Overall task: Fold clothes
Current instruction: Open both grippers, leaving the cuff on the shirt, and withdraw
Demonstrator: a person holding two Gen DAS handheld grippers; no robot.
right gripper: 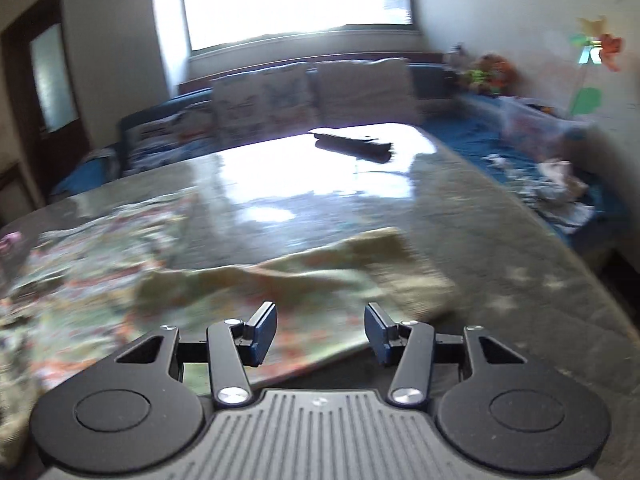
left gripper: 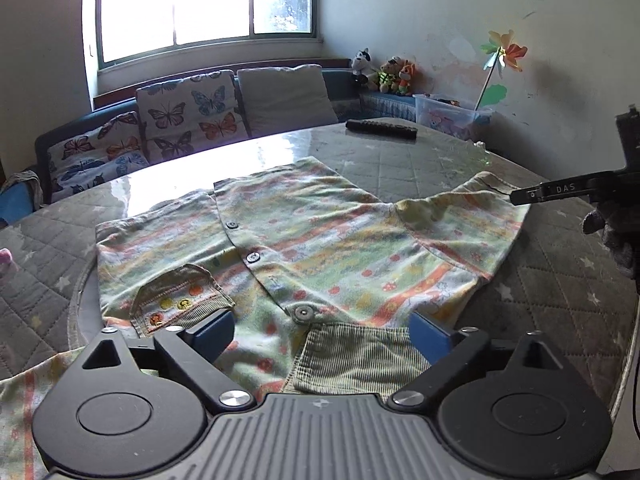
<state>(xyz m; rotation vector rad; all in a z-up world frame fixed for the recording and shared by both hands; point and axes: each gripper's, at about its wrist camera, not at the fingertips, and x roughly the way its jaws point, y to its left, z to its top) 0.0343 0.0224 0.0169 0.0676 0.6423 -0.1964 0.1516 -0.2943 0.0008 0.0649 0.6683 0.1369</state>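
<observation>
Left wrist view: a small patterned shirt lies spread front-up on the grey quilted table, filling the centre of the frame. At 9 o'clock its left edge runs straight along the table; a corduroy pocket with coloured dots sits at about 8 o'clock, its corner touching the left blue pad. Three buttons run diagonally from 11 o'clock down to the centre. The left gripper hangs low over the hem with its fingers spread wide, released, nothing between them; a second corduroy pocket lies between the pads at 6 o'clock. At 1 o'clock a black remote rests near the far table edge. At 2 o'clock the shirt's sleeve reaches outward, and the tip of the right gripper meets the cuff at 3 o'clock; from here I cannot tell whether that tip pinches the cloth. A gloved hand shows at the far right edge. Behind the table: butterfly cushions, soft toys, a paper pinwheel. Right wrist view, blurred: the shirt sprawls from 9 o'clock to centre, the sleeve lying just ahead of the right gripper, whose fingers stand apart, released, over the fabric edge. The remote sits at 12 o'clock.
</observation>
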